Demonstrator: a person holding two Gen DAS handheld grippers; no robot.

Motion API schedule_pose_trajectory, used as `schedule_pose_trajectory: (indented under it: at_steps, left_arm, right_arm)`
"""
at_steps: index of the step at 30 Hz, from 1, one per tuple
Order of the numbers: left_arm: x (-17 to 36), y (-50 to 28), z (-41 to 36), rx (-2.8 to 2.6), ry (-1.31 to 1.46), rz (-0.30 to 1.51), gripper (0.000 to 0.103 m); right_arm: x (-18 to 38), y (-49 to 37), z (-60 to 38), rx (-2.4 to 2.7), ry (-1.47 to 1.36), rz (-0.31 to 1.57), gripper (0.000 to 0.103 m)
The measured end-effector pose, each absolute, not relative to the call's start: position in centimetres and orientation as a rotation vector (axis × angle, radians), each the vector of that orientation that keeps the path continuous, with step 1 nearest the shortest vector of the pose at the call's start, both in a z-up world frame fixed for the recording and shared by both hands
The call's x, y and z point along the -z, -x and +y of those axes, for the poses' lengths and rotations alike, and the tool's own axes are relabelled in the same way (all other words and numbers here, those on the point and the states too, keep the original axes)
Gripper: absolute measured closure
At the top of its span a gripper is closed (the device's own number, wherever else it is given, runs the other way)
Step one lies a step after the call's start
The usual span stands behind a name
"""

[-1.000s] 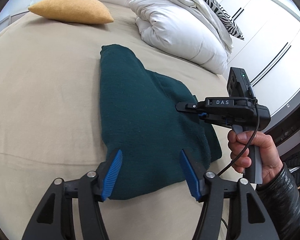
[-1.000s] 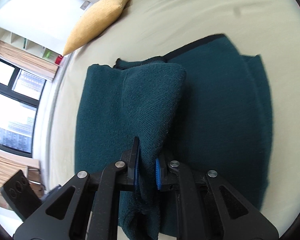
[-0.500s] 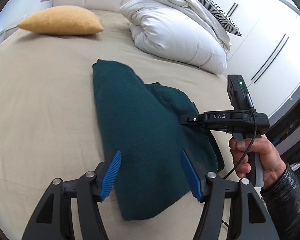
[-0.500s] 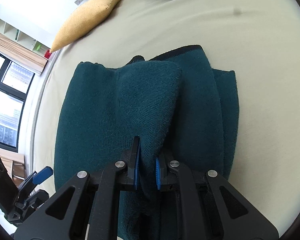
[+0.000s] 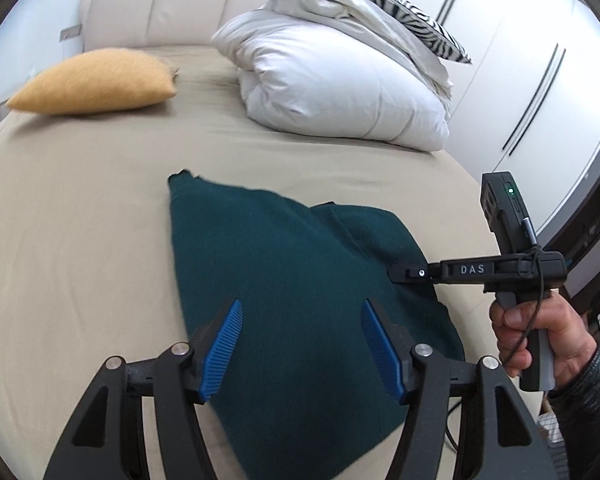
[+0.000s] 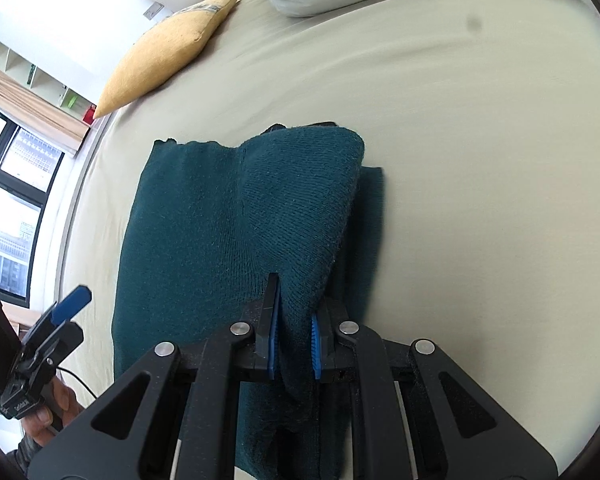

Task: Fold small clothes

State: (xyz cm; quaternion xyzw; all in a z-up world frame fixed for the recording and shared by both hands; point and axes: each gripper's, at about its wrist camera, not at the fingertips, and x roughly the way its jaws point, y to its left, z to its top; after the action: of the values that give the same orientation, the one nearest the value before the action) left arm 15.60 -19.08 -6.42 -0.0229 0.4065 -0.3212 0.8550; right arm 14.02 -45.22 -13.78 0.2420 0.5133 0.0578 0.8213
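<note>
Gripping a bunched edge of the dark green knit garment (image 6: 236,240) between its blue pads, the right gripper (image 6: 294,344) is clamped shut on the cloth at the bottom centre of its frame, while the left gripper (image 5: 302,344) hangs above the fabric with its jaws wide apart and nothing between them. Compared with a second ago, the held side has been drawn across the body of the garment, so the piece now looks narrower and doubled over, which suggests a lengthwise fold is well under way but not yet laid flat. The garment lies mid-frame on the beige bed (image 5: 80,240). A mustard cushion (image 5: 96,82) sits at upper left and a white duvet (image 5: 340,92) under a zebra-striped pillow (image 5: 364,4) at upper centre, both well apart from the work. Nothing appears to block the fold.
</note>
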Motion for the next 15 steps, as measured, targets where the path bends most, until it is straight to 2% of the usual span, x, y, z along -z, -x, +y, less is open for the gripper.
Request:
schedule_pose_trajectory:
  at_steps: [9,15]
  left_arm:
    - [11.4,-18.6,-20.9,0.579,-0.013,0.913,0.038]
    - [11.8,-17.6,-22.0,0.58,-0.122,0.878,0.03]
  right_arm:
    - [17.7,-14.4,-48.7,-0.183,-0.661,1.058,0.092]
    - [18.5,-13.9,-49.3,-0.18,-0.695,1.03,0.09]
